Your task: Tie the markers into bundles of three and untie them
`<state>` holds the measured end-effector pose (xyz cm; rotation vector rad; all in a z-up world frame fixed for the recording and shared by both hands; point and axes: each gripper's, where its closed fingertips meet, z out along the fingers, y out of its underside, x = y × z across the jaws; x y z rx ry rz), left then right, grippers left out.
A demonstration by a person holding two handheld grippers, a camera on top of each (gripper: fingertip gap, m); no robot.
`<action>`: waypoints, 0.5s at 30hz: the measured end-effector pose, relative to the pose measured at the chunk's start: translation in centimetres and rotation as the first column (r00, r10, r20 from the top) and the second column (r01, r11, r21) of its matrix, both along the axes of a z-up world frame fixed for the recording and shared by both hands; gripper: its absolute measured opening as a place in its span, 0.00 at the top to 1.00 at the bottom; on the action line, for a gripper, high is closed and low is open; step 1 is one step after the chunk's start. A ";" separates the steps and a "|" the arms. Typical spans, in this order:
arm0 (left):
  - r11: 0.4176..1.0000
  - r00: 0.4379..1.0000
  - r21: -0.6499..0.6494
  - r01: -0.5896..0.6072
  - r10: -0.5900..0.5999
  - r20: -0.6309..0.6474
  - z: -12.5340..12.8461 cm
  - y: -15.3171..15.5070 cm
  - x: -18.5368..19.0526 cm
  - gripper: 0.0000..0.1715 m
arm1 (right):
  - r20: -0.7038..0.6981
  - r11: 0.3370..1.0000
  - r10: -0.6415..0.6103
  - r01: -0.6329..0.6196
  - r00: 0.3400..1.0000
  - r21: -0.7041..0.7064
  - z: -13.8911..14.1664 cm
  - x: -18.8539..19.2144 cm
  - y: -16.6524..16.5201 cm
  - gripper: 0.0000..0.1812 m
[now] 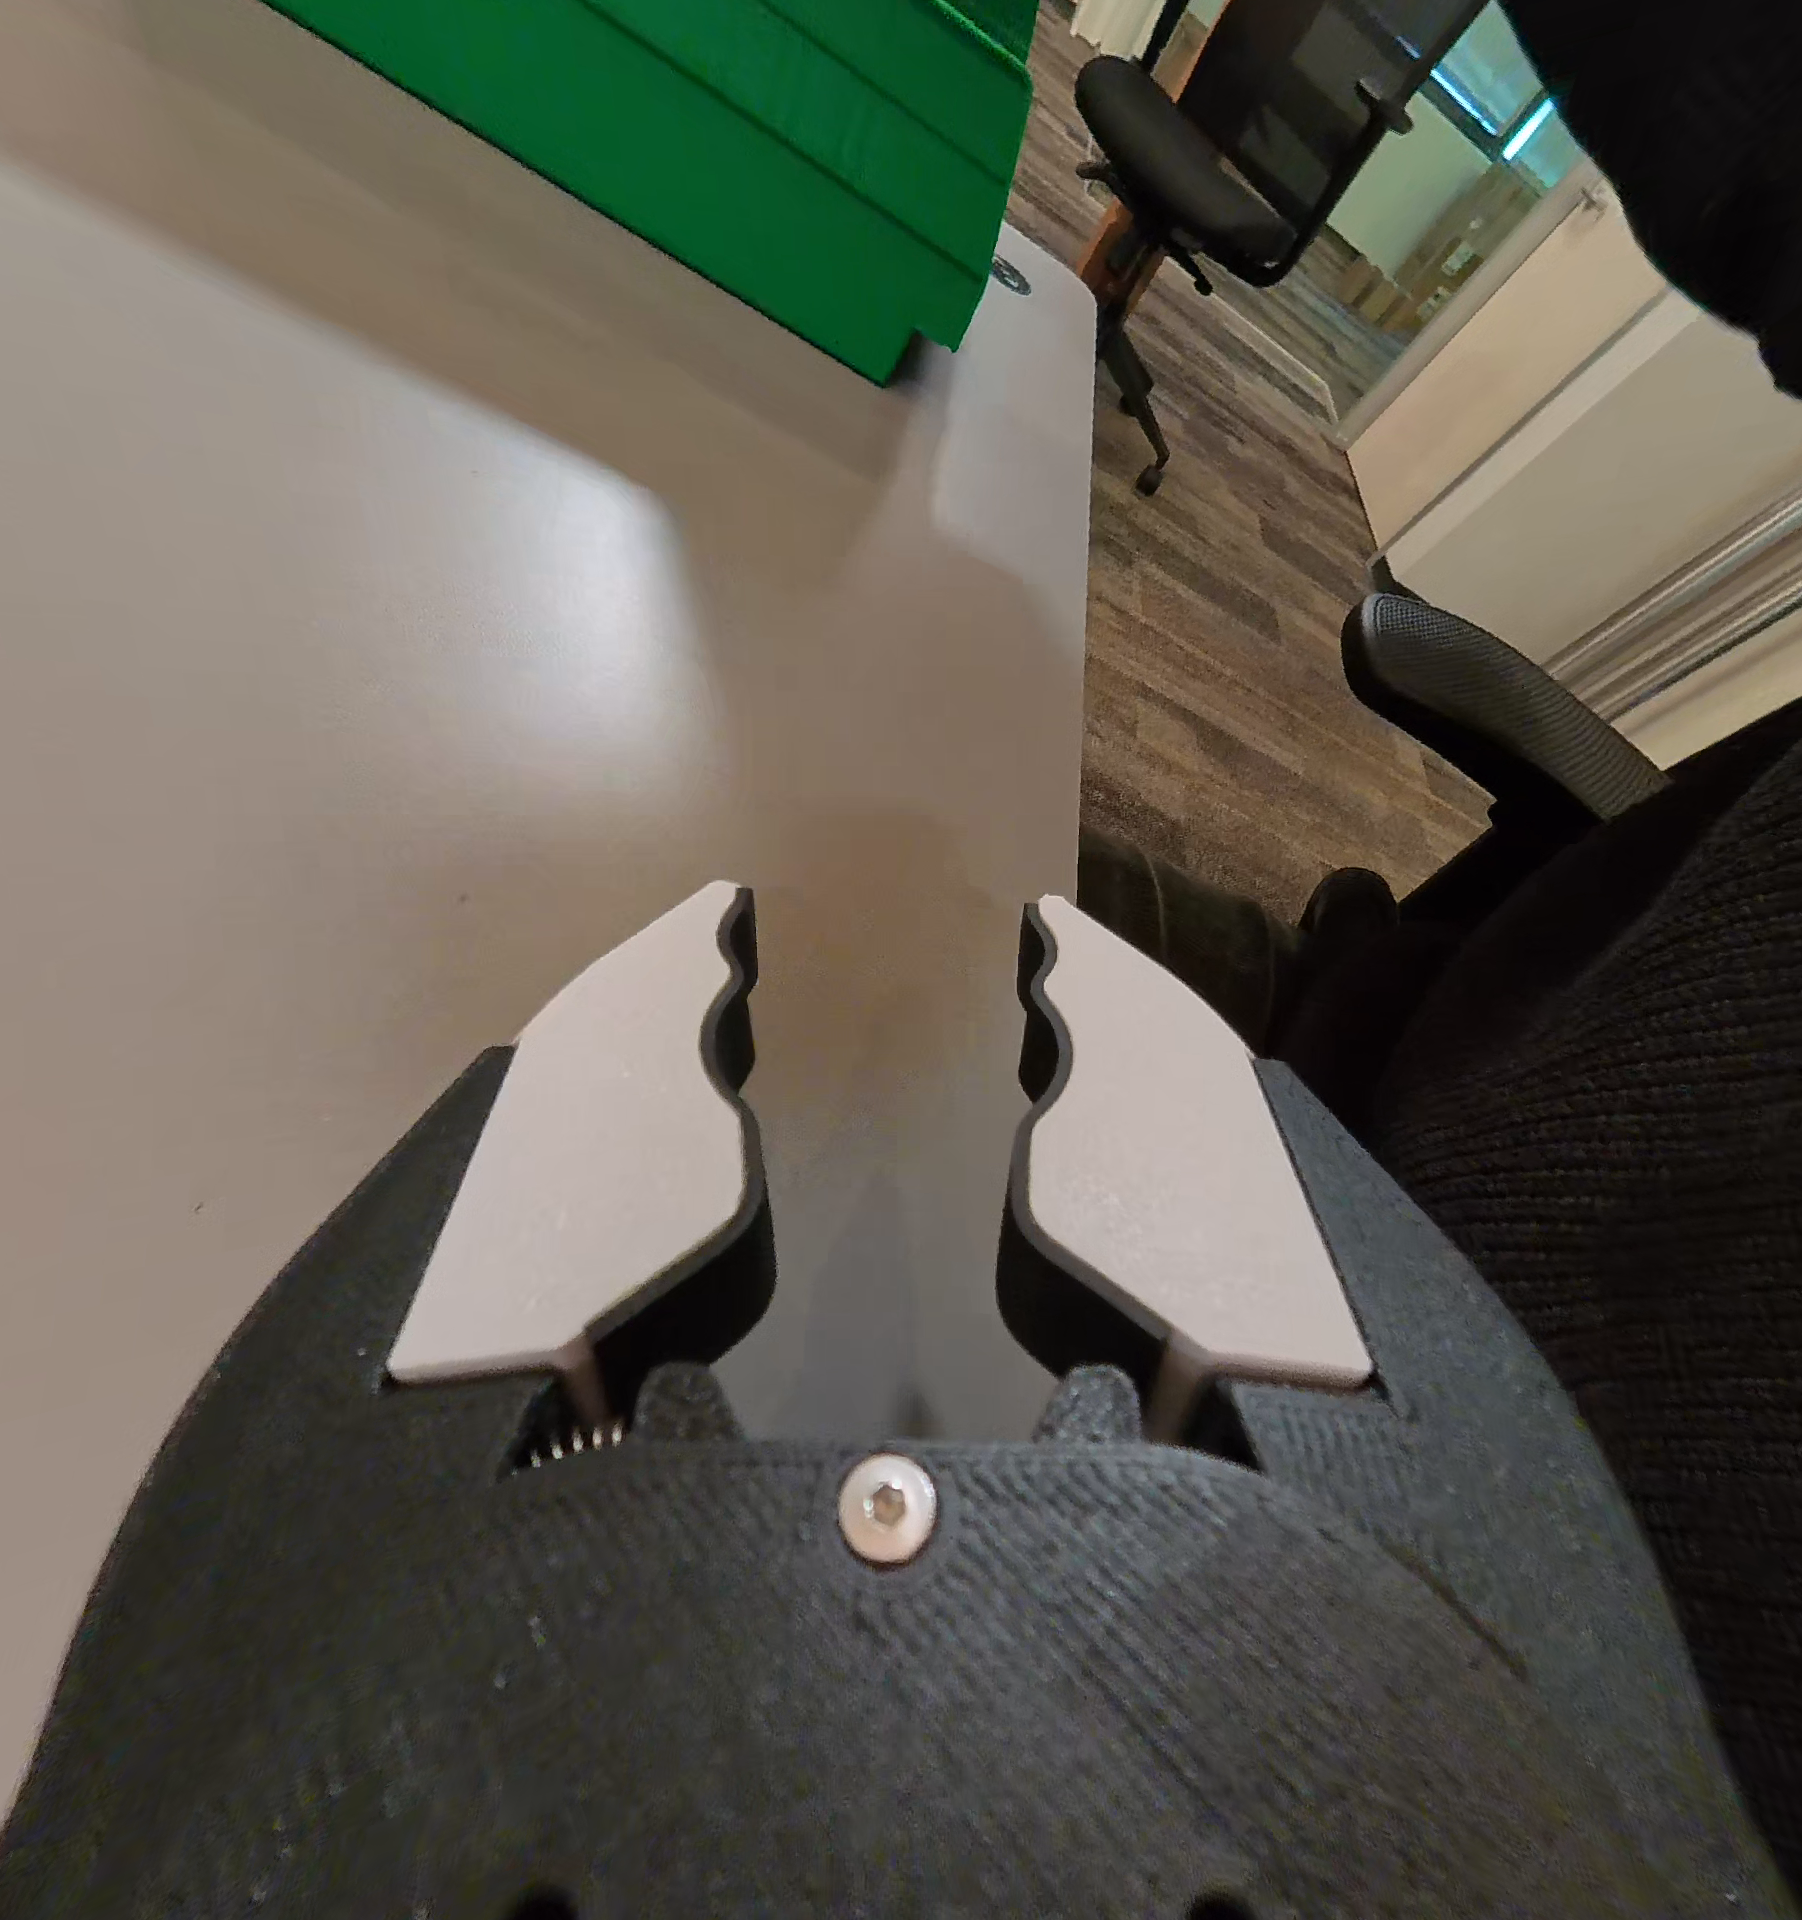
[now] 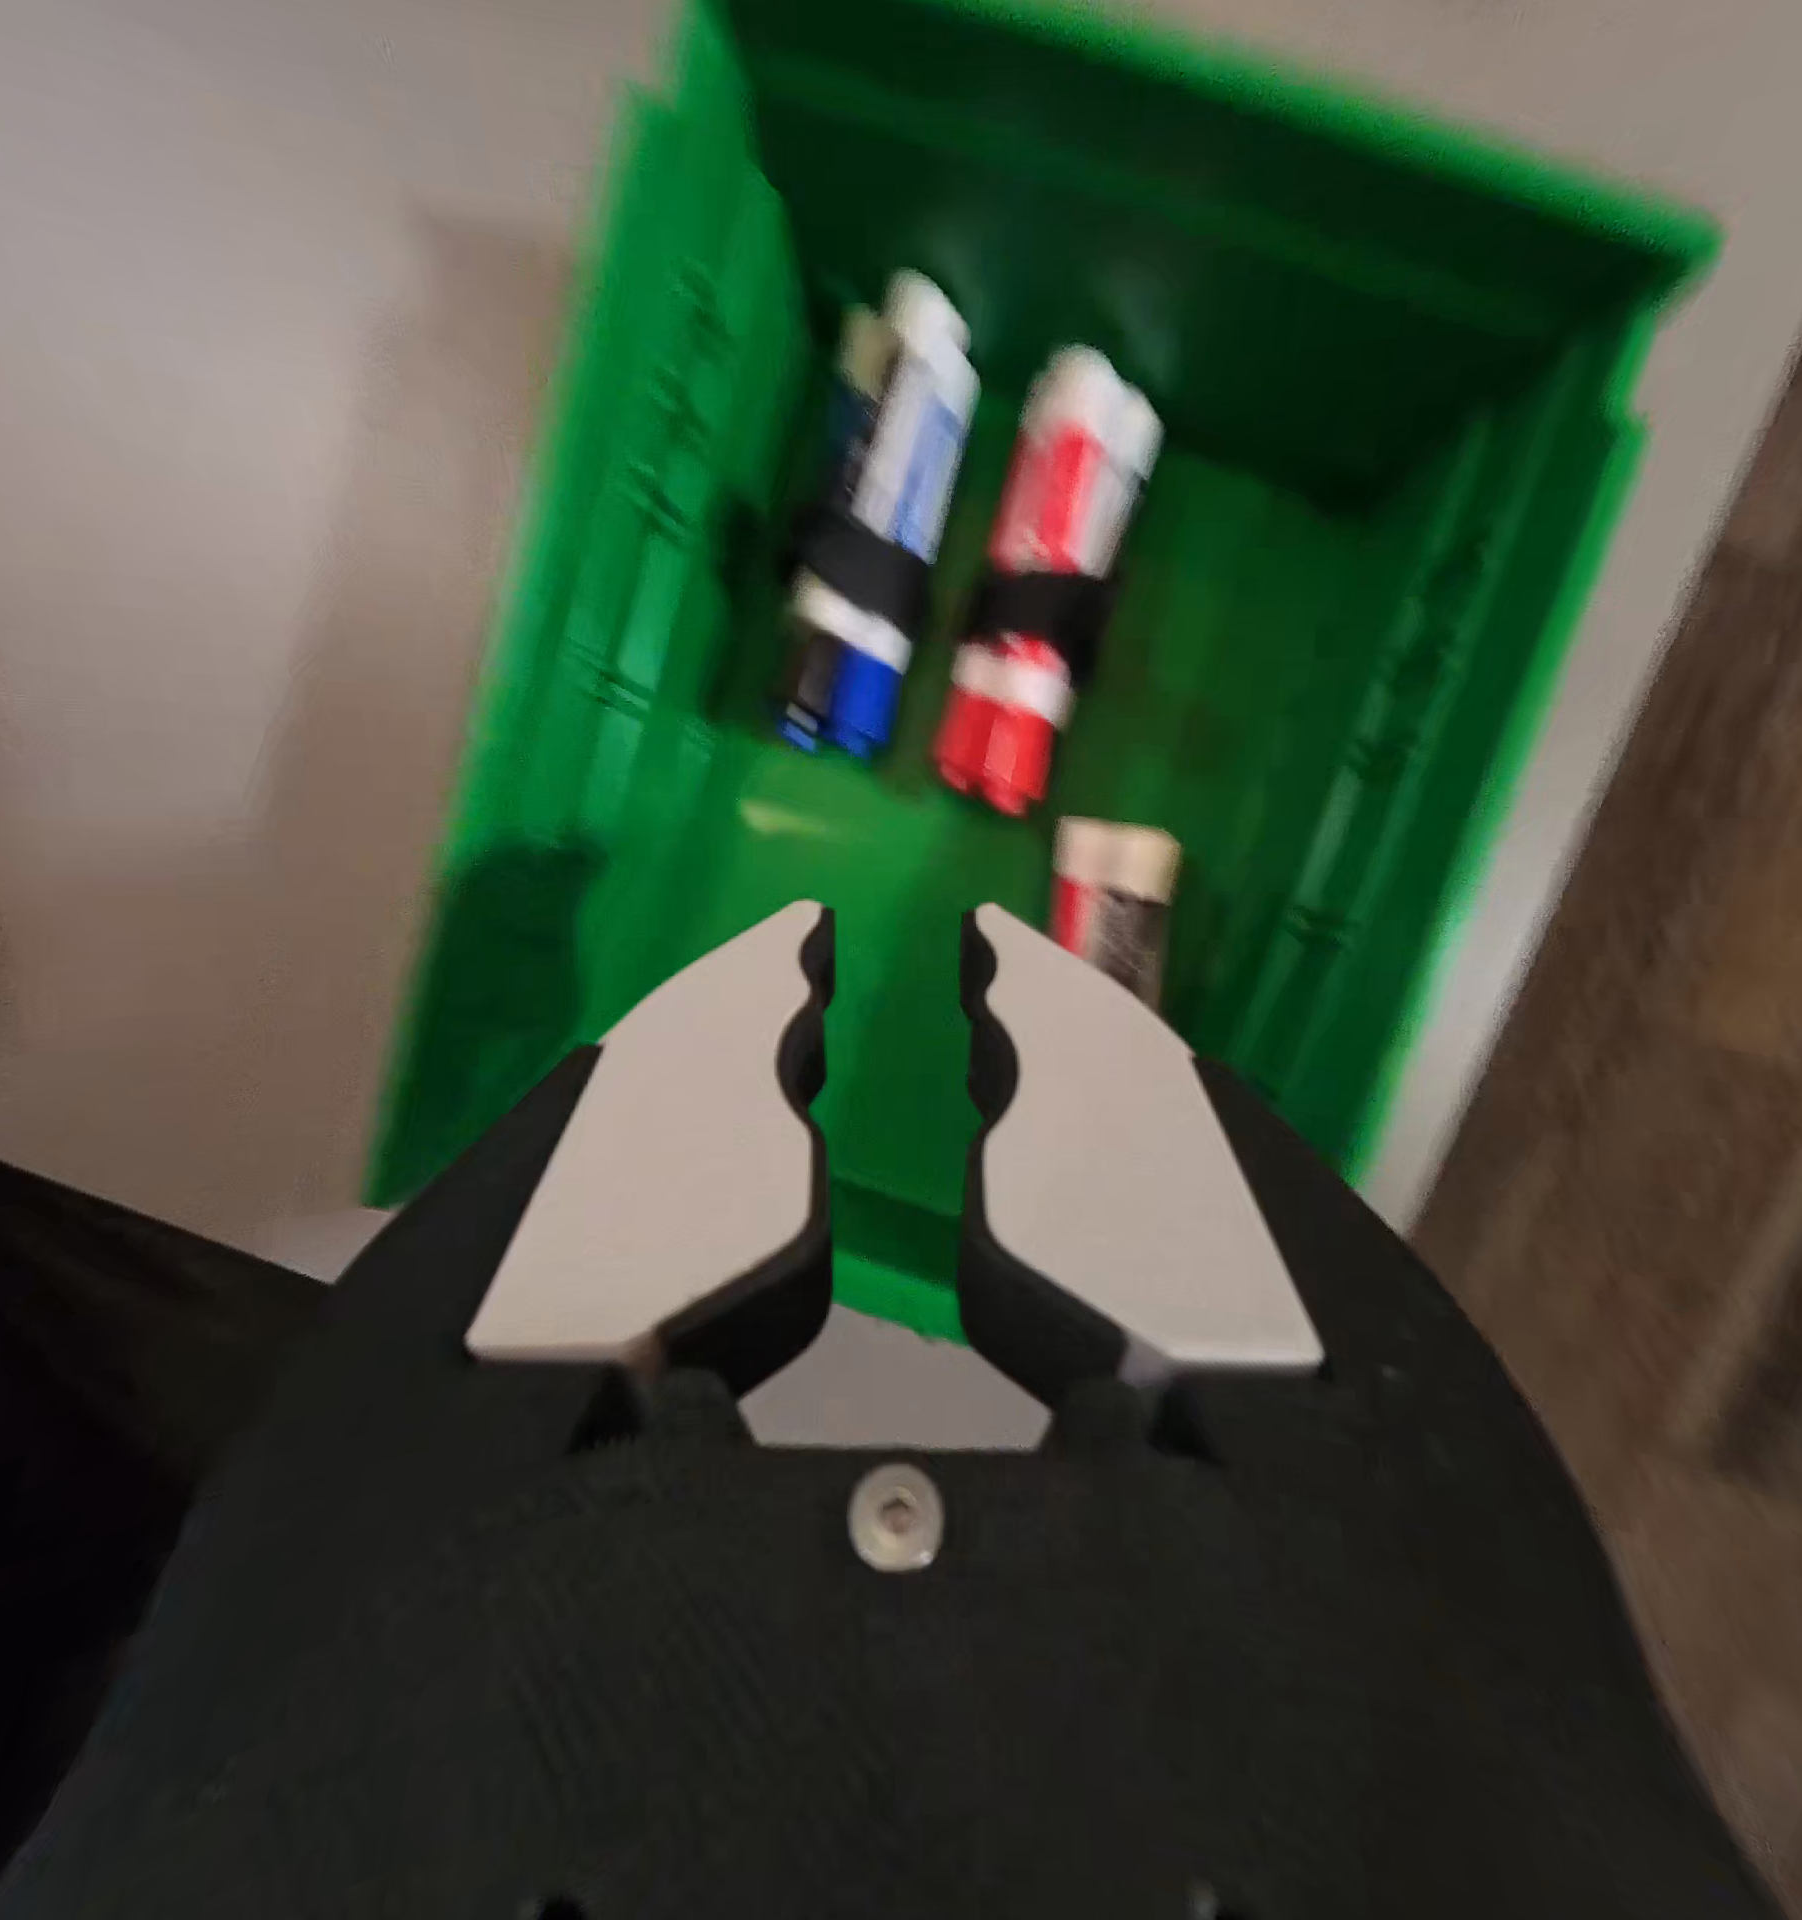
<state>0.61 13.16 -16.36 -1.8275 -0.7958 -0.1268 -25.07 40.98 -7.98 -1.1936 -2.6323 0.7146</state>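
Note:
My left gripper is open and empty, low over the pale table near its right edge. A green bin stands far ahead on the table. My right gripper is open with a narrow gap and empty, held above the near part of the green bin. Inside the bin lie a bundle of blue markers and a bundle of red markers, each bound with a black band. A single marker lies just right of my right fingertips. The right view is blurred.
Past the table's right edge is patterned carpet floor with black office chairs. A person's dark knitted clothing fills the lower right of the left view. White cabinets stand farther back. The single marker lies around 11 cm away from my right fingertips.

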 end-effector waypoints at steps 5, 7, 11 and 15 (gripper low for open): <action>0.996 0.997 -0.066 -0.064 0.061 -0.045 -0.5 -0.6 -1.0 0.72 | -0.369 0.946 0.134 -0.231 0.919 -0.230 4.1 8.3 -11.5 0.85; 0.986 0.990 -0.116 -0.119 0.108 -0.093 -0.7 -1.4 -1.9 0.71 | -0.453 0.866 0.127 -0.322 0.882 -0.383 4.7 13.1 -16.0 0.82; 0.926 0.913 -0.190 -0.327 0.258 -0.316 0.4 -4.4 -4.3 0.80 | -0.379 0.684 0.086 -0.331 0.921 -0.650 1.8 19.1 -22.6 0.90; 0.812 0.779 -0.212 -0.544 0.395 -0.487 1.4 -8.6 -5.8 1.00 | -0.249 0.692 0.148 -0.280 0.957 -0.665 -3.0 21.9 -25.4 0.99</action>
